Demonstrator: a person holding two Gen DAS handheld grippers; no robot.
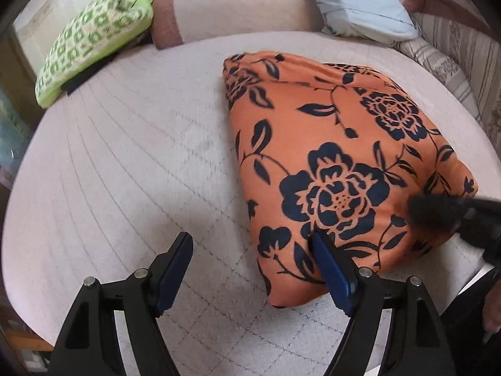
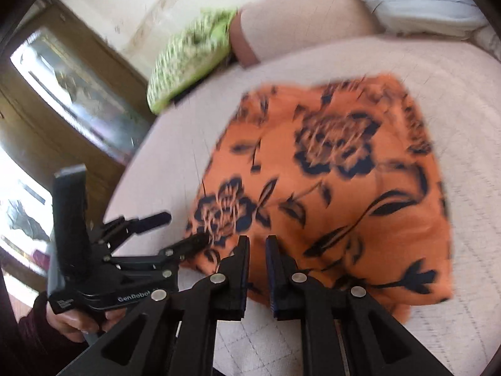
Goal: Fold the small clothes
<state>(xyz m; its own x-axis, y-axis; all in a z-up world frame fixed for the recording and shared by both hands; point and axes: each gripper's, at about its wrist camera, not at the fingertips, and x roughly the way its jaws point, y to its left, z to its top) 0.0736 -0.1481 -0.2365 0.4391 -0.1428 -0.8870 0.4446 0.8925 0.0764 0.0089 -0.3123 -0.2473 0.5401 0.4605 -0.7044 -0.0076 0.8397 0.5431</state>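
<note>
The left wrist view shows the left gripper (image 1: 252,246) with its two fingers (image 1: 175,266) spread wide apart and nothing held between them. One blue finger pad lies over the near edge of the orange flowered cloth (image 1: 344,156), and the other sits over the bare bed cover (image 1: 125,156). It is hard to tell if the pad presses on the cloth or just floats above it. The right wrist view is blurry. There the right gripper (image 2: 257,246) has its fingers close together with only a thin gap left, and no cloth can be seen pinched in that gap. They sit at the near edge of the same orange cloth. The left gripper (image 2: 175,230) shows up in this view too, at the near left corner of the cloth, with a hand (image 2: 78,319) wrapped around its handle. The cloth looks folded already into a thick, puffy bundle on the pale quilted bed cover, a little to the right of the middle. Farther back lies a green and white patterned cloth (image 1: 94,40), next to a long pink bolster (image 1: 238,9) and a light blue pillow (image 1: 360,0). The fold seems nearly done, or one last fold may be left. Next, both grippers would need to pinch the near edge, one at each corner, and lift it over evenly, or press the bundle flat so that it stays tidy.
</note>
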